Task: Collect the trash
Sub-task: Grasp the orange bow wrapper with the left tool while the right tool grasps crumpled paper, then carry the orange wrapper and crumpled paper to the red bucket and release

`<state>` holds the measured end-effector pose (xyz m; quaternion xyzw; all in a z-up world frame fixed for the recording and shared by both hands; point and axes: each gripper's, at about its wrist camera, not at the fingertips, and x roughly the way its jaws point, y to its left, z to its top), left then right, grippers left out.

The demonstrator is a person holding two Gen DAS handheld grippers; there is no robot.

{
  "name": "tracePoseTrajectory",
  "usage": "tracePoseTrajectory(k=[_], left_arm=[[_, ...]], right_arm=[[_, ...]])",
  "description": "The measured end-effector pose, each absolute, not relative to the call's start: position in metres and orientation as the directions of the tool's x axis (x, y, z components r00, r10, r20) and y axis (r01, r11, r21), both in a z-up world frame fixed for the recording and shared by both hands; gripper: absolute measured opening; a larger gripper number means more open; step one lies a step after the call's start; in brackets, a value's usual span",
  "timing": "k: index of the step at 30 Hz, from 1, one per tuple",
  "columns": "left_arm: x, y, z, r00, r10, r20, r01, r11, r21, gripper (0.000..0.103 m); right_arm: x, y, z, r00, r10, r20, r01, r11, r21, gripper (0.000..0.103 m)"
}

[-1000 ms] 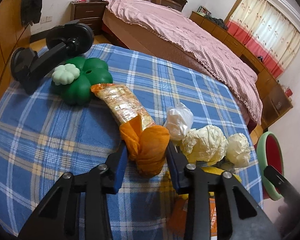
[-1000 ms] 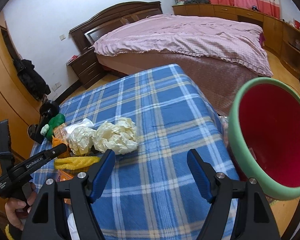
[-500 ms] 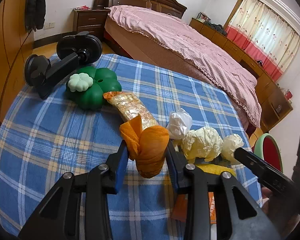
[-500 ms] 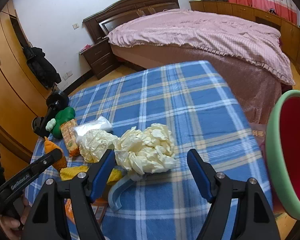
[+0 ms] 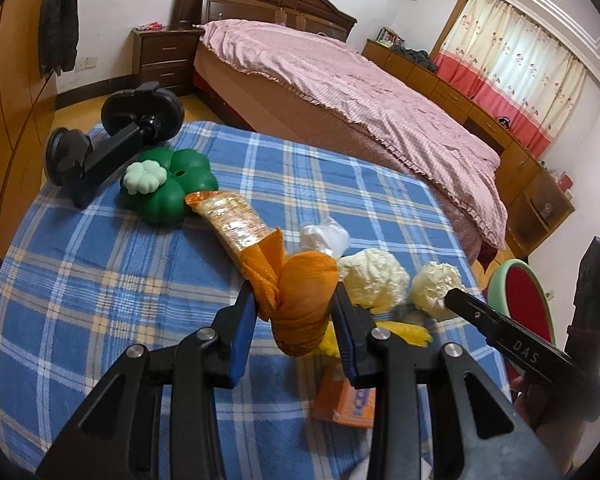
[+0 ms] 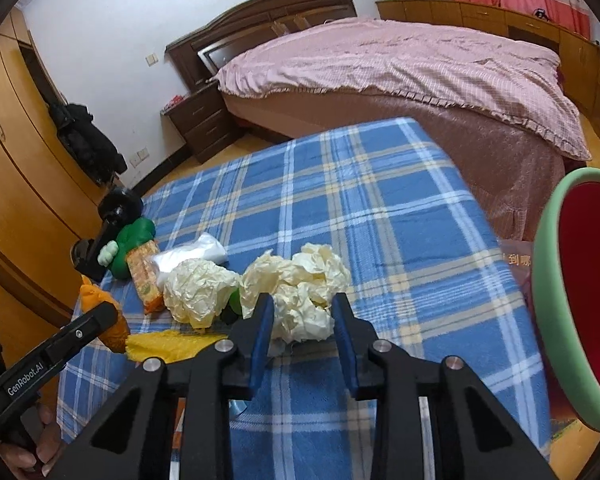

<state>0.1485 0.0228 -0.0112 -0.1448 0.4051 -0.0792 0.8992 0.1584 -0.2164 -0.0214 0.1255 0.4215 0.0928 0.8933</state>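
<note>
Gripping an orange wad between both pads, the left tool holds it above the blue plaid counter. Right tool is closing on 1 cream paper ball at the near centre; the pads flank the ball, contact unclear. A second cream ball sits just left. Red bin with green rim stands off the counter's right edge.

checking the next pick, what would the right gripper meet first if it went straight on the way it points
The crumpled cream paper ball: it already sits between the closing fingers of the right gripper. Past it lies only the blue plaid tablecloth, though depth is hard to judge.
</note>
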Motion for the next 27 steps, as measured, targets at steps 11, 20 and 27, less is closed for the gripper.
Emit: tracePoseTrajectory(k=[11,20,27], left_arm=[[0.132,0.007,0.013,0.674,-0.302,-0.675,0.093,0.940,-0.328,0.037],[0.117,-0.019,0.037,0.674,-0.361,-0.645,0.191,0.928,-0.320,0.037],[0.112,-0.048,0.048,0.641,-0.419,-0.642,0.267,0.907,-0.325,0.037]], right_arm=[[0.126,-0.232,0.009,0.702,0.256,-0.665,-0.045,0.947,0.317,0.017],[0.091,-0.260,0.035,0.764,0.223,-0.605,-0.003,0.939,0.343,0.017],[0.062,-0.293,0.050,0.809,0.153,-0.568,0.074,0.931,0.357,0.017]])
